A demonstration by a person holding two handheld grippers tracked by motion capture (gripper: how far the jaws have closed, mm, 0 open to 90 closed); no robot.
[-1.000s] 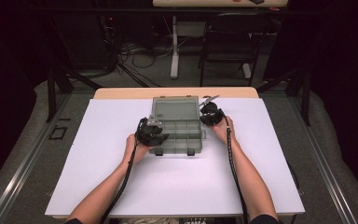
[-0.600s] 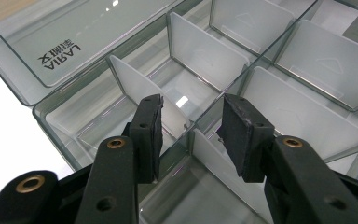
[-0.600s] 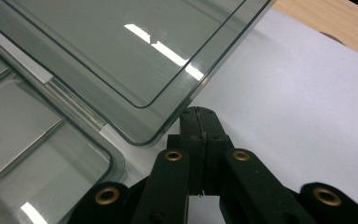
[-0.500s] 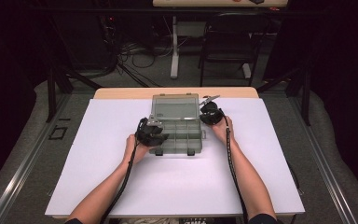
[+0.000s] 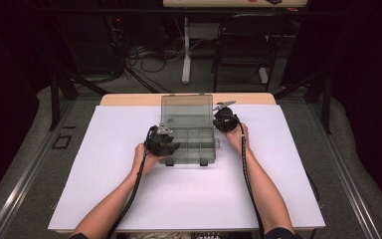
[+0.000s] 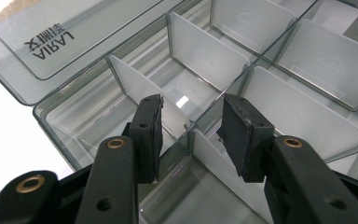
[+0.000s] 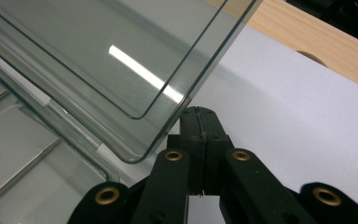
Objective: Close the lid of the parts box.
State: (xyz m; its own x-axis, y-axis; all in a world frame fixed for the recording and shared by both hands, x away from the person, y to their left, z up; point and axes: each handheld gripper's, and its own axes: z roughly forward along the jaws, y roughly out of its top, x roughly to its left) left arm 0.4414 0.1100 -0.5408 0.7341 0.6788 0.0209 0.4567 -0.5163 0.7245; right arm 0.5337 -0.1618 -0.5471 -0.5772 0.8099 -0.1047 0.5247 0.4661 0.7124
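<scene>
The left gripper (image 6: 191, 135) hangs with jaws apart over a white divider (image 6: 140, 88) in the clear organizer box (image 5: 191, 144), touching nothing. The right gripper (image 7: 200, 140), jaws pressed together, rests just beside the corner of the open lid (image 7: 121, 56). The step looks like pulling a divider; next, the left must lower and straddle it squarely.

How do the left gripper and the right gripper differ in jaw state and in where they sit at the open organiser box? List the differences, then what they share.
The left gripper has its jaws apart, over the white dividers; the right gripper has its jaws pressed together, with nothing between them.
The left gripper sits at the organiser box's left front, the right gripper at the raised lid's right corner.
Both are black, hand-held and trail cables.
</scene>
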